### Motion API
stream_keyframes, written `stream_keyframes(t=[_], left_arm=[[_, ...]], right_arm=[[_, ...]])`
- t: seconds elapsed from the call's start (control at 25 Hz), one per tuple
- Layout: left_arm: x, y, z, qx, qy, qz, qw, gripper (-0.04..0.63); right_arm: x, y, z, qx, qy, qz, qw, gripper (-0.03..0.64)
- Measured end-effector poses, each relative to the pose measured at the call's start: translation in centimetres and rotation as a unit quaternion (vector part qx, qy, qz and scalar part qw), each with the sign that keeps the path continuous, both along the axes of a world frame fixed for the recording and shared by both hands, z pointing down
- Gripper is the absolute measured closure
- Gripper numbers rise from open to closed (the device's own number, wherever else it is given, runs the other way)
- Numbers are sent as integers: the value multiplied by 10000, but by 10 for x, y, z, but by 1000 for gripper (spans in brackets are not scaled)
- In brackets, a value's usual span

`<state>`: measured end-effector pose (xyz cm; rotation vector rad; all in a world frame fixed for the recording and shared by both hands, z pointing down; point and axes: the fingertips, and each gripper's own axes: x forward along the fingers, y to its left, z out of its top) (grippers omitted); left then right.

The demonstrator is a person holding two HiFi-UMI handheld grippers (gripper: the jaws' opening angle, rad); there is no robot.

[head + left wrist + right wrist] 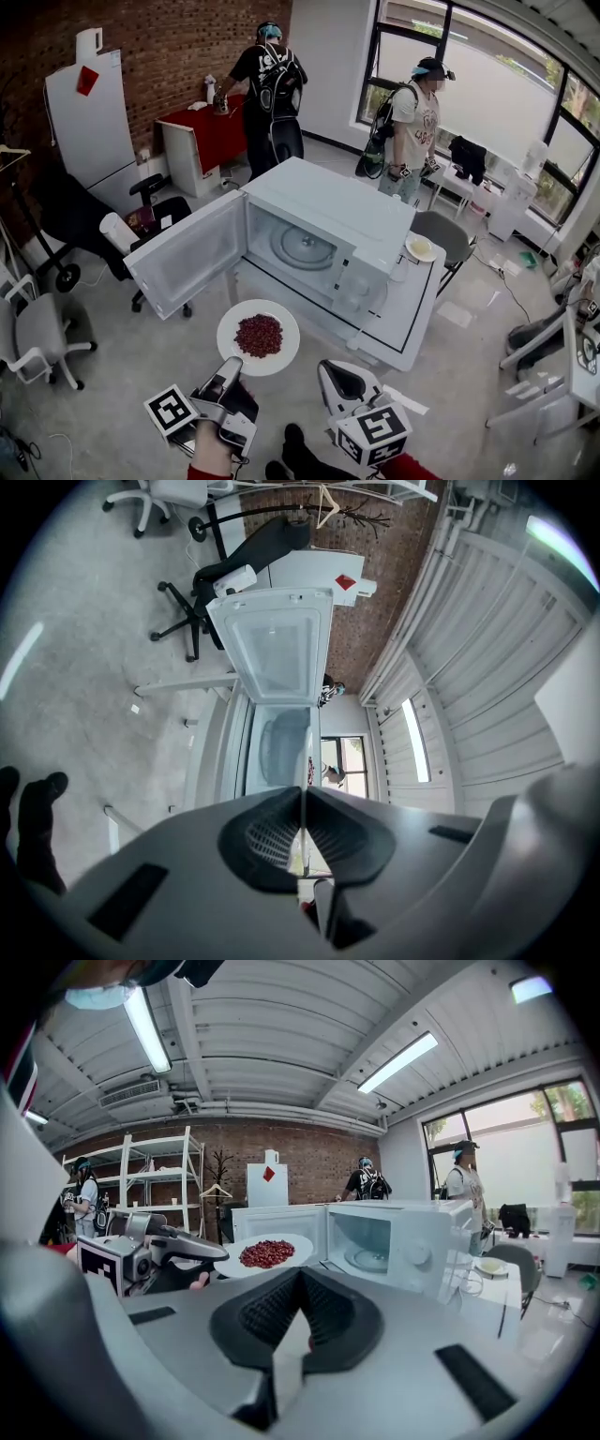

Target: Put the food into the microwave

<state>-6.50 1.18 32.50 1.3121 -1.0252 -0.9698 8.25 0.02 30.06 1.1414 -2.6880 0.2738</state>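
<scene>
While the left claw (232, 364) clamps the rim of the plate (281, 361) of red beans (259, 335), the open microwave (323, 211) stands just beyond it; the right claw (298, 1275) sits clenched, empty.

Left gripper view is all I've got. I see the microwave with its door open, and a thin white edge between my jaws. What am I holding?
Observer: A white plate, pinched at its near rim by the left gripper. A heap of red food lies at its middle.
Operator: Where is my other gripper?
Observer: The right gripper is beside the left one, short of the table, jaws together and holding nothing.
Operator: Anything by the oven I should know of?
Observer: A smaller plate sits on the table to the right of the microwave.
</scene>
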Motion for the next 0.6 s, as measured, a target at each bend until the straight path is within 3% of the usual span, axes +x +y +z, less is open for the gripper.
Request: stream_keyframes(t=[0.6], left_arm=[[6, -104, 7, -118, -47, 73, 9999, 571]], right_arm=[[-12, -95, 5, -131, -55, -136, 9998, 603]])
